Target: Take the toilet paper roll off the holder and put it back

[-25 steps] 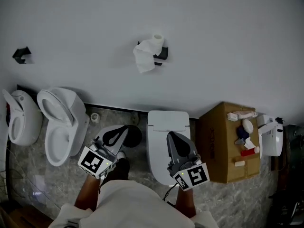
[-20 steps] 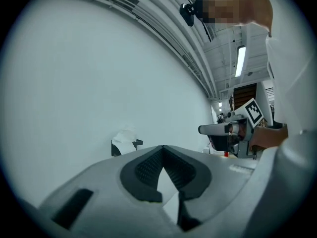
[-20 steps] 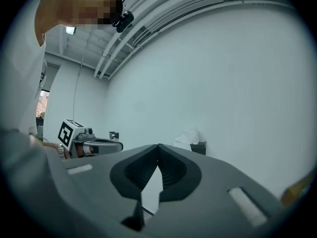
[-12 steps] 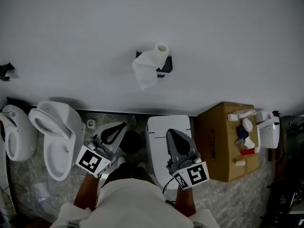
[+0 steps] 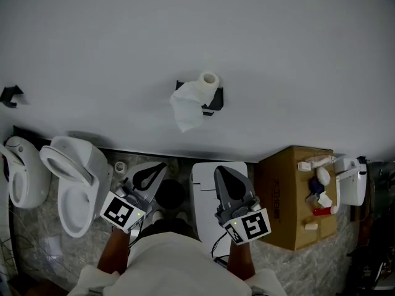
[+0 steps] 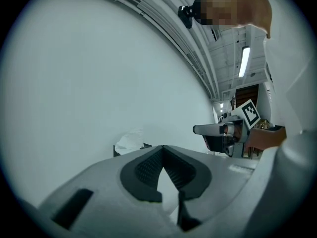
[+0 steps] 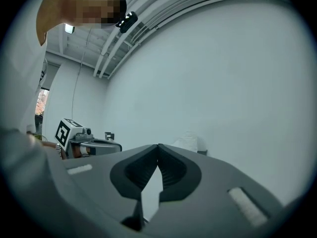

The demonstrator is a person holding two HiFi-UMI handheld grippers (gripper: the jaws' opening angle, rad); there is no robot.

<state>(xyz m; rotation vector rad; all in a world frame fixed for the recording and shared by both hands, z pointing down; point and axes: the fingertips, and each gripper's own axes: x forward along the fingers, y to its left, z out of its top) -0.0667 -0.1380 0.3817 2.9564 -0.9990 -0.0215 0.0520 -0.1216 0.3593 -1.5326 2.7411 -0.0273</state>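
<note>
A white toilet paper roll [image 5: 199, 94] with a loose hanging tail sits on a black holder [image 5: 213, 102] on the white wall. Well short of the wall, my left gripper [image 5: 159, 166] and right gripper [image 5: 220, 172] are held side by side below the roll, pointing level at the wall. Both are shut with nothing between the jaws. In the left gripper view the roll [image 6: 130, 140] shows just above my closed jaws [image 6: 162, 148]. The right gripper view has the roll [image 7: 188, 141] right of its closed tips [image 7: 158, 146].
Two white toilets [image 5: 77, 174] [image 5: 18, 171] stand at the left and a closed white toilet [image 5: 205, 187] is under my right gripper. A cardboard box [image 5: 287, 199] carrying small bottles stands right, beside a white unit [image 5: 352, 184]. A black hook [image 5: 11, 95] is on the wall, far left.
Both grippers and the head camera have moved toward the wall together, so the roll now sits lower and nearer in the head view. Both sets of jaws stay shut.
</note>
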